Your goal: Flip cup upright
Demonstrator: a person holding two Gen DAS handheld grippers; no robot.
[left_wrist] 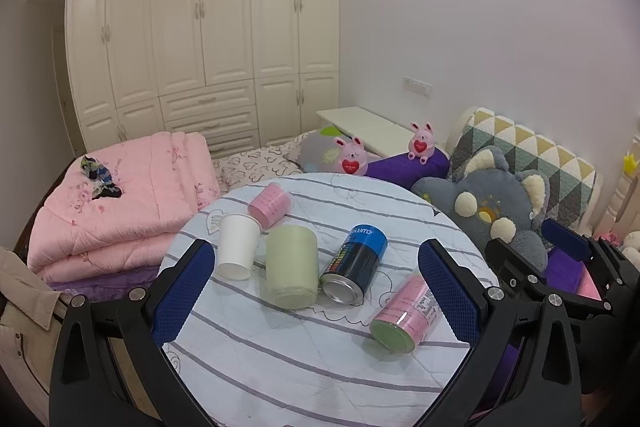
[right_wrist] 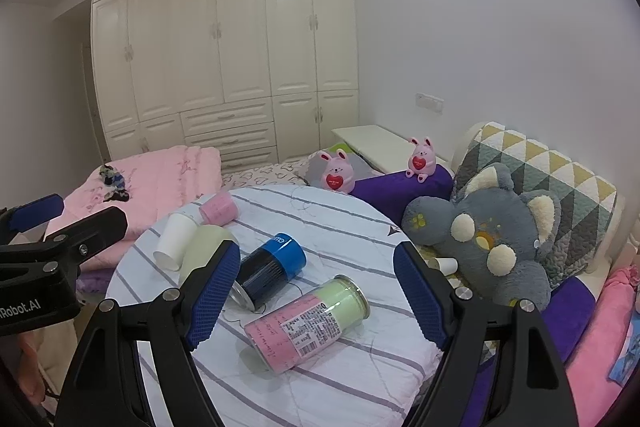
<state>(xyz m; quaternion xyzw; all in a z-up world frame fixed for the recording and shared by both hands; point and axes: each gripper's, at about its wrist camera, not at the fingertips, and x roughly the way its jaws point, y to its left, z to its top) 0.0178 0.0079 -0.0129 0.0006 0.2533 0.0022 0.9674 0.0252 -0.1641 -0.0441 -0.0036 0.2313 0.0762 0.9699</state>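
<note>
Five cups lay on their sides on the striped round table (left_wrist: pixel 304 367) in the left view, the white cup (left_wrist: pixel 237 247) among them; the left gripper (left_wrist: pixel 316 291) was wide apart, holding nothing. In the right view, the right gripper (right_wrist: pixel 316 291) gaped too, above the pink-and-green cup (right_wrist: pixel 306 323).

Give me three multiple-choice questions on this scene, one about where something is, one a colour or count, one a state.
1. Where does the white paper cup lie on the round table?
A. right of the blue can
B. left of the pale green cup
C. on the pink quilt

2. How many pink rabbit toys sit behind the table?
A. one
B. two
C. four

3. How are the left tongs?
A. open, holding nothing
B. shut on the blue can
C. shut on the white cup

Answers: 1 B, it lies beside the pale green cup, on its left. 2 B, two rabbits show. 3 A, the fingers stand wide apart over the table.
</note>
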